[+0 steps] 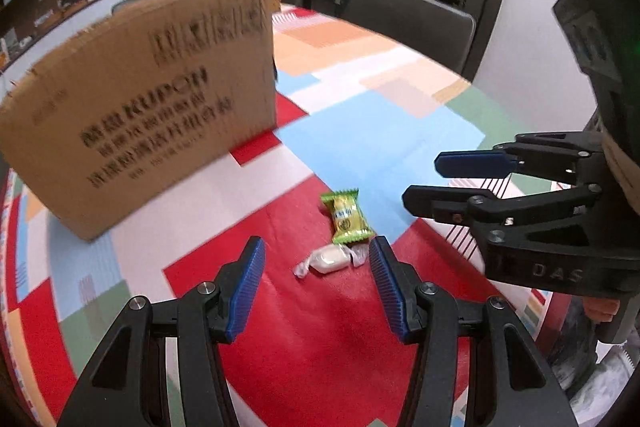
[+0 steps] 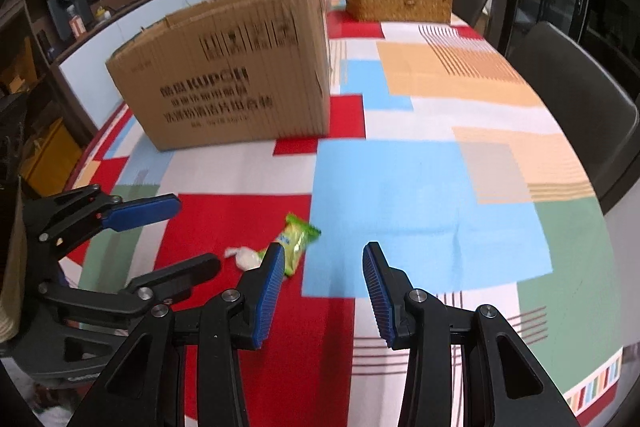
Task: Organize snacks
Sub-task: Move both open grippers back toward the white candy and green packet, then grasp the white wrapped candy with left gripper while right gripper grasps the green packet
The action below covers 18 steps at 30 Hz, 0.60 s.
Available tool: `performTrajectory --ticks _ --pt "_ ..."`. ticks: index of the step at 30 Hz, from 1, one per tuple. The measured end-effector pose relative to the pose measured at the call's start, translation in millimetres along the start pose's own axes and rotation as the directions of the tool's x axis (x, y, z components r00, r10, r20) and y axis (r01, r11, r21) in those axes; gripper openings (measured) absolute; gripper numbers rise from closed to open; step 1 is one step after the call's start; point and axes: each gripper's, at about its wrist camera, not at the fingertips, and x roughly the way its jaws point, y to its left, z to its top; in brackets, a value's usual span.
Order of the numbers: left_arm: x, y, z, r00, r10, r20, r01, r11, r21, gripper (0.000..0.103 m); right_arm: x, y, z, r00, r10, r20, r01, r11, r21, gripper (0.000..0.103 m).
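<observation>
The left claw (image 1: 316, 291) is hanging spread and empty nearest the lens, just short of the white candy (image 1: 330, 259), which is lying crosswise to its fingers. The right claw (image 2: 320, 291), also spread, is hovering farther off. The green snack (image 1: 348, 215) is lying touching the candy on the tabletop (image 1: 340, 347), before the cardboard box (image 1: 140, 127).

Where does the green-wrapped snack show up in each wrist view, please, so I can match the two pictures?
Left wrist: green-wrapped snack sits just above centre, beyond the white candy.
Right wrist: green-wrapped snack lies left of centre, partly behind a blue pad.
Shared landmark: the cardboard box.
</observation>
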Motion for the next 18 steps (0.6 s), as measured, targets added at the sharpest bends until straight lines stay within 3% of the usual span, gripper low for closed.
performTrajectory --ticks 5,13,18 --pt "22.0 -1.4 -1.6 0.998 -0.004 -0.06 0.006 1.0 0.029 0.053 7.4 -4.8 -7.8 0.999 -0.019 -0.033 0.019 1.0 0.016 0.042" --pt "42.0 -3.9 1.1 0.996 -0.01 -0.085 0.017 0.997 0.071 0.051 17.0 -10.7 -12.6 0.998 -0.018 -0.063 0.02 0.999 0.038 0.042" --pt "45.4 -3.7 2.3 0.995 -0.05 -0.091 0.055 0.997 0.046 0.035 20.2 -10.8 -14.1 0.997 -0.01 -0.074 0.014 0.999 0.045 0.042"
